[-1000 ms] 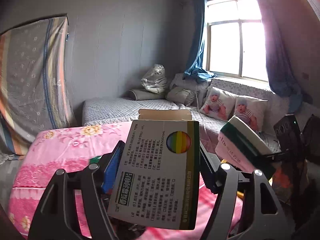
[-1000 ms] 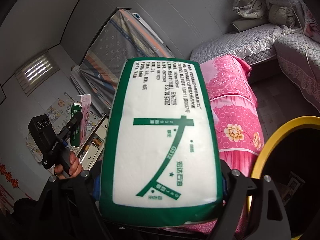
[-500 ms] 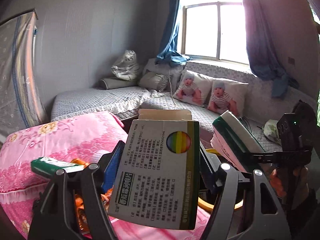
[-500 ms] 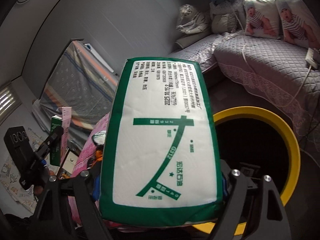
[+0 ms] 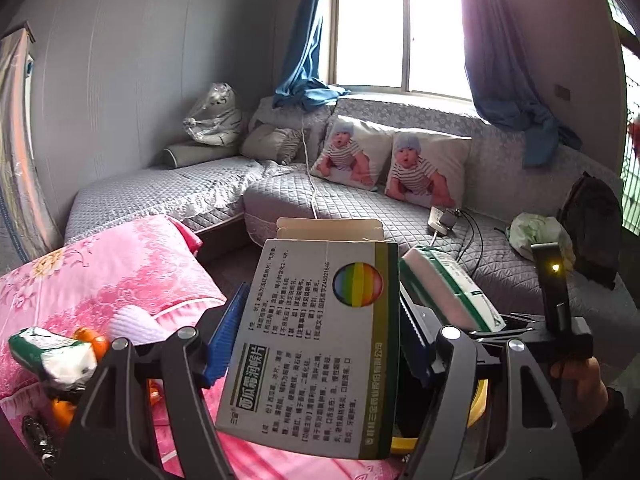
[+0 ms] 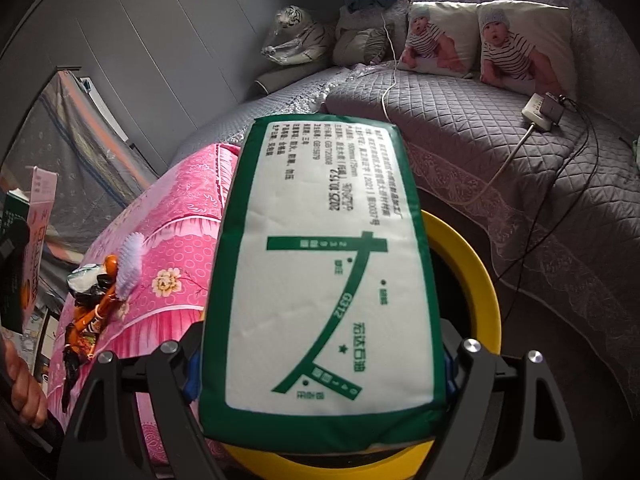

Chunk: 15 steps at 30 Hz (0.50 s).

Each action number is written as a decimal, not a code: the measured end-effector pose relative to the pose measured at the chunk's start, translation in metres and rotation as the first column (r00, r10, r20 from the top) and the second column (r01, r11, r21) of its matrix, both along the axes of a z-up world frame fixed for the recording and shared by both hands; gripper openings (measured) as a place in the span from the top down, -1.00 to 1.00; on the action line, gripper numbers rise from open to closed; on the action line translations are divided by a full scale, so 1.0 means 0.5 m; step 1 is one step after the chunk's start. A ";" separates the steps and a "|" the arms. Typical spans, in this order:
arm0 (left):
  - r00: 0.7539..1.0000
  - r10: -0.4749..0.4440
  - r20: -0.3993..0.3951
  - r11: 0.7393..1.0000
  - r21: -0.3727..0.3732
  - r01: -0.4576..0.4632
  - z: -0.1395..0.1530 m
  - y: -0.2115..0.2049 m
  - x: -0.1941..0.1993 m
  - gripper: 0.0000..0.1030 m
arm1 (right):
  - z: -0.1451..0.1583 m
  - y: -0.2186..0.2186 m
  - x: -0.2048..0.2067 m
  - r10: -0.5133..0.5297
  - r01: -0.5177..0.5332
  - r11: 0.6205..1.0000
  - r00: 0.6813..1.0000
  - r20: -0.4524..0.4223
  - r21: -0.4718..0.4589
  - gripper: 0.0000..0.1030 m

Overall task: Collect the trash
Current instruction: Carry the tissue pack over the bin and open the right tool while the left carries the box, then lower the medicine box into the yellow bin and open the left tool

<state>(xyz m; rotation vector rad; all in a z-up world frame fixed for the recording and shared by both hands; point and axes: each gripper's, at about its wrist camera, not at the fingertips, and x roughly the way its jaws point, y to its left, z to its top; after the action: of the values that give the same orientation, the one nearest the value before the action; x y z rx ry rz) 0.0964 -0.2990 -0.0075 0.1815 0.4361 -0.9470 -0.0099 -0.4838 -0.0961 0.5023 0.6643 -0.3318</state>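
My left gripper [image 5: 316, 344] is shut on a printed medicine box [image 5: 320, 344] with a rainbow circle and an open top flap. My right gripper [image 6: 320, 364] is shut on a white tissue pack with green borders [image 6: 324, 280], which also shows to the right in the left wrist view [image 5: 448, 288]. A yellow-rimmed bin [image 6: 468, 264] with a dark inside sits right under the tissue pack; a strip of its rim [image 5: 478, 404] peeks out below the box. Another green-and-white pack [image 5: 52, 352], orange wrappers [image 6: 92, 320] and a white brush [image 6: 130, 264] lie on the pink bedspread [image 6: 172, 232].
A grey quilted corner sofa [image 6: 480, 136] holds two baby-print cushions [image 5: 388, 160], a power strip with cables [image 6: 540, 112] and a wrapped tiger toy [image 6: 296, 40]. A window with blue curtains [image 5: 400, 28] is behind. A person's hand [image 6: 22, 384] holds the other gripper at left.
Both grippers swung right and dipped, still holding their items. The yellow bin came in under the tissue pack, and the sofa now fills both views.
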 end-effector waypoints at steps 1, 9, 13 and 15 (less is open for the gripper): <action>1.000 -0.003 -0.004 1.000 0.003 0.003 -0.005 -0.008 0.001 -0.28 | -0.004 -0.001 0.005 0.000 0.000 1.000 1.000 -0.005 -0.002 -0.54; 0.997 0.005 -0.080 1.000 0.006 -0.005 -0.043 -0.073 0.037 -0.28 | -0.033 -0.025 0.037 -0.043 0.042 0.999 0.998 -0.035 -0.018 -0.63; 0.995 0.004 -0.096 1.000 0.017 -0.002 -0.060 -0.091 0.044 -0.28 | -0.024 -0.050 0.014 -0.083 0.083 0.996 0.996 -0.013 -0.021 -0.63; 0.995 -0.006 -0.101 1.000 0.027 0.009 -0.068 -0.100 0.042 -0.28 | -0.013 -0.061 -0.007 -0.105 0.106 0.994 0.994 0.018 -0.008 -0.65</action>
<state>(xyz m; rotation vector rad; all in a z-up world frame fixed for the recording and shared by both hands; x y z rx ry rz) 0.1174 -0.3489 -0.0415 0.1612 0.5421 -0.9605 -0.0137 -0.5145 -0.1025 0.5324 0.6207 -0.4293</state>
